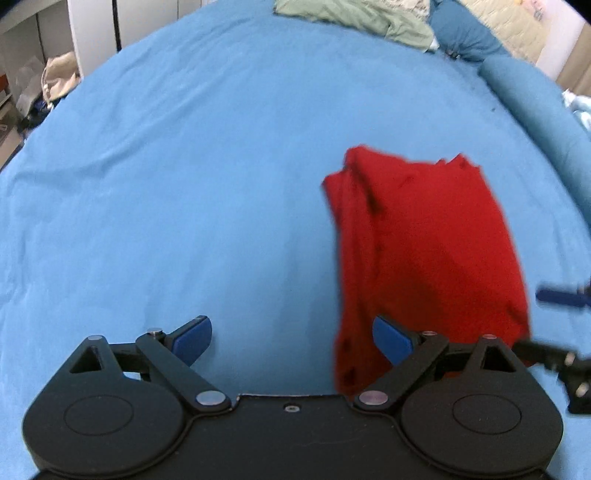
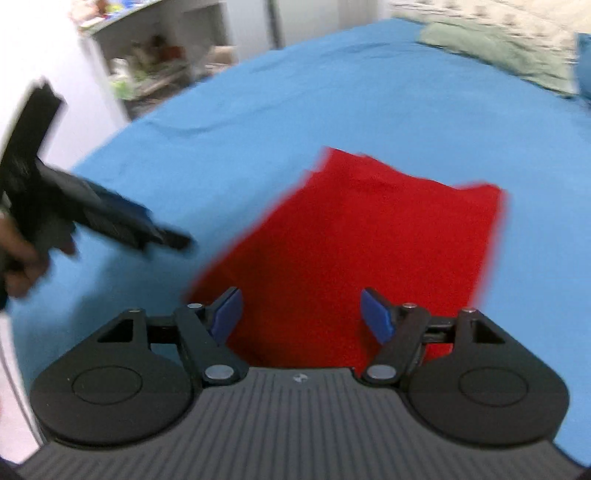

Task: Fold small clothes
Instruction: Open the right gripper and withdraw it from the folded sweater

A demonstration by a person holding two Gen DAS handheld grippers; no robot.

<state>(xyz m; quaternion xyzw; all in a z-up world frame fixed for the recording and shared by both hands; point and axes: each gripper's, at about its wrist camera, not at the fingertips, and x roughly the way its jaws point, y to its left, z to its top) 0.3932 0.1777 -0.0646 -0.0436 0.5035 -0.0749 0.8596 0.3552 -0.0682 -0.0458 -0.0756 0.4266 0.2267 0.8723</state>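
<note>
A red garment (image 1: 424,251) lies folded into a rough rectangle on the blue bedsheet (image 1: 184,184). My left gripper (image 1: 291,339) is open and empty, above the sheet just left of the garment's near end. My right gripper (image 2: 301,314) is open and empty, hovering over the near edge of the red garment (image 2: 362,251). The right gripper's fingers (image 1: 554,295) show blurred at the right edge of the left wrist view. The left gripper (image 2: 147,229), held by a hand, shows at the left of the right wrist view.
A pale green cloth (image 1: 354,18) lies at the far end of the bed (image 2: 498,48). Blue pillows (image 1: 528,96) line the right side. Shelves with clutter (image 2: 155,55) and a white cabinet (image 1: 96,33) stand beyond the bed's left edge.
</note>
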